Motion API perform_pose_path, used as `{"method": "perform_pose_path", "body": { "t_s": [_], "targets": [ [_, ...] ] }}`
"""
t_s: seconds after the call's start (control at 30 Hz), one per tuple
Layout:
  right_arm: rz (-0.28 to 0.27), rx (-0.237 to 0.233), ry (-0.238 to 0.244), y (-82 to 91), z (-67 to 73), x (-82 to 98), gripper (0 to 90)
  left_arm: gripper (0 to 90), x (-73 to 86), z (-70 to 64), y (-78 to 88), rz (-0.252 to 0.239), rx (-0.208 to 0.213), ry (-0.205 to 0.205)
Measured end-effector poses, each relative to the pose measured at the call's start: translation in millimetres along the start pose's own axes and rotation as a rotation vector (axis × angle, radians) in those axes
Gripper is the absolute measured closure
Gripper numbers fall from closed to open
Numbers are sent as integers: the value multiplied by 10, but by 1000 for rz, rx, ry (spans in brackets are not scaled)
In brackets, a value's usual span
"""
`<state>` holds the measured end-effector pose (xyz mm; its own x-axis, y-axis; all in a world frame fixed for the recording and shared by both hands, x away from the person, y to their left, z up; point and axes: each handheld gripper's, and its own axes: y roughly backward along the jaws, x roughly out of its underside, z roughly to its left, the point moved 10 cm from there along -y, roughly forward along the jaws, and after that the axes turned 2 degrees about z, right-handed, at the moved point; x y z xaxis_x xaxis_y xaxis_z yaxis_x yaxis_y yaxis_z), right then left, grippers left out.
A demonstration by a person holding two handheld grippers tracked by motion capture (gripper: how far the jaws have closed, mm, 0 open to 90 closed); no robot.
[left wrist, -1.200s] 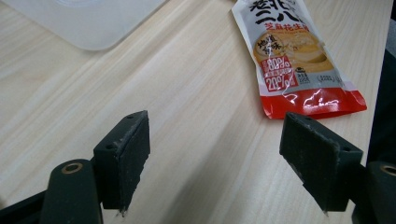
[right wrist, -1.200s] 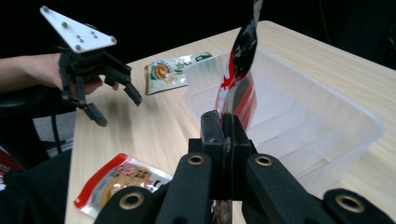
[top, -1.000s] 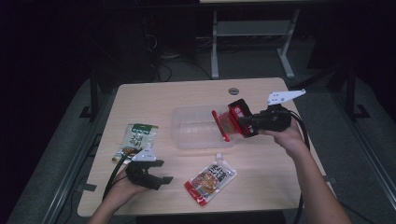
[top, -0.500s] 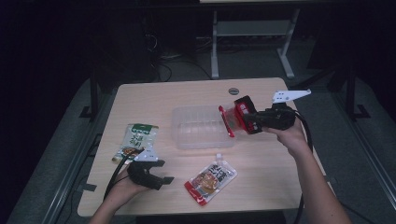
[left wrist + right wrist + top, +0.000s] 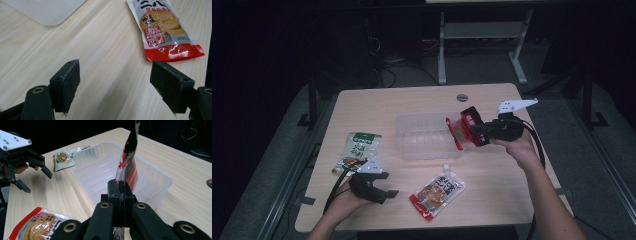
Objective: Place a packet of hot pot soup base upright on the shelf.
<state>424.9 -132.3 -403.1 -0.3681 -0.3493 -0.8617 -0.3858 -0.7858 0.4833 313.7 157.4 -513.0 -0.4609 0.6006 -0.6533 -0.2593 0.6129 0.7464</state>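
While pinched edge-on between the right gripper (image 5: 119, 188)'s closed fingers, red pouch (image 5: 128, 165) above clear tub (image 5: 160, 176).

The tabletop (image 5: 512, 195) is of light wood with a fine grain and has rounded corners. Near its far edge there is a small round grey cap (image 5: 462, 97) set into the wood. In the middle lies a clear plastic tray (image 5: 422, 137), shallow and rectangular. To the left of the tray, near the left edge, lies a green and white pouch (image 5: 360, 149), flat on the wood. In front of the tray, closer to the near edge, lies a red and white pouch (image 5: 438, 191), also flat, turned at an angle, with its red end toward the near edge. The two pouches are well apart.
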Motion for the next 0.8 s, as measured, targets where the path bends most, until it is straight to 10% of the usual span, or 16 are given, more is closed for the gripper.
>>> {"method": "perform_pose_path", "body": {
  "t_s": [0.8],
  "targets": [
    [35,-2,-22,-158,-6,84,896,236,13,-20,-22,10,16,4]
  ]
}}
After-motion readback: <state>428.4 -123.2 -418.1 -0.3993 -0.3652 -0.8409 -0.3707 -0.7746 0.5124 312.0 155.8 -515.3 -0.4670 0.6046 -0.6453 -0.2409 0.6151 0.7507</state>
